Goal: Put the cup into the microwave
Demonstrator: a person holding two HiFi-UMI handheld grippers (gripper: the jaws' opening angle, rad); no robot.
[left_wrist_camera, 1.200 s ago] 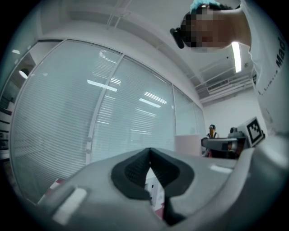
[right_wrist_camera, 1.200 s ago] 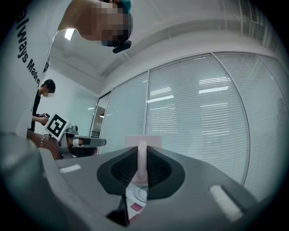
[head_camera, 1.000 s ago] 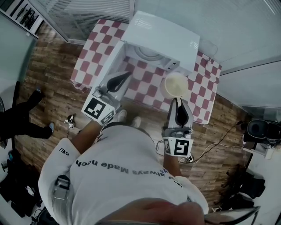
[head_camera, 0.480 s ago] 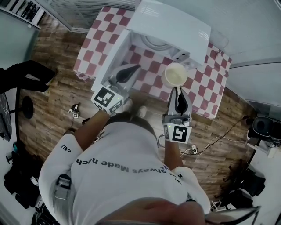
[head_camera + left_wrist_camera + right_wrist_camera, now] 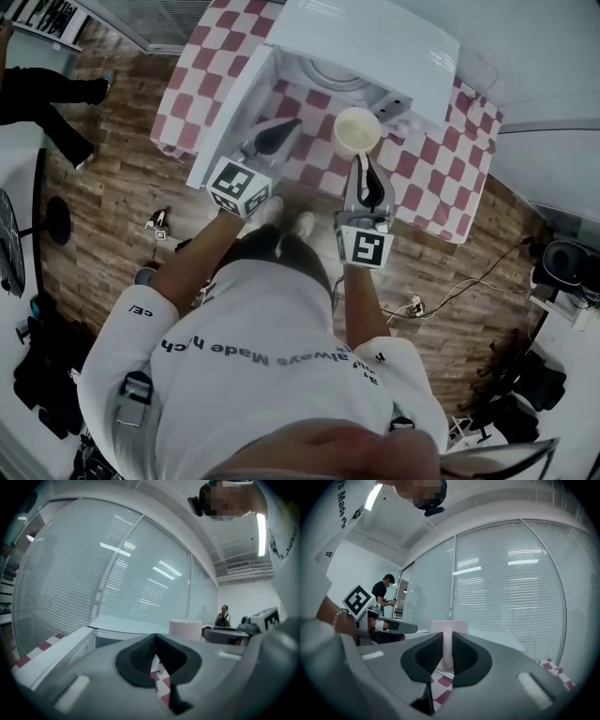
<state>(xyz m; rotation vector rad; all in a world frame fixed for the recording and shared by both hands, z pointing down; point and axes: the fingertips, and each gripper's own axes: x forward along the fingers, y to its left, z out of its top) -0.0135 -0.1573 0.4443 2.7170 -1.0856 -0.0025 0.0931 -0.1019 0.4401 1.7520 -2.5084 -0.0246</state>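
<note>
Right gripper [image 5: 363, 164] pinches the thin handle of the pale, rigid, ceramic-looking cup [image 5: 357, 131], just in front of the open white box microwave [image 5: 375, 42]. Cup is probably light and brittle, and may pivot. Left gripper [image 5: 291, 126] is pressed together, empty.

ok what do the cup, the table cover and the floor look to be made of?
Cup: likely ceramic or plastic; opaque cream, smooth, with a one-piece handle. Table cover: probably cloth or vinyl; red-and-white check that seems to hang over the edge. Floor: wood or wood-look laminate; brown planks with grain.
</note>
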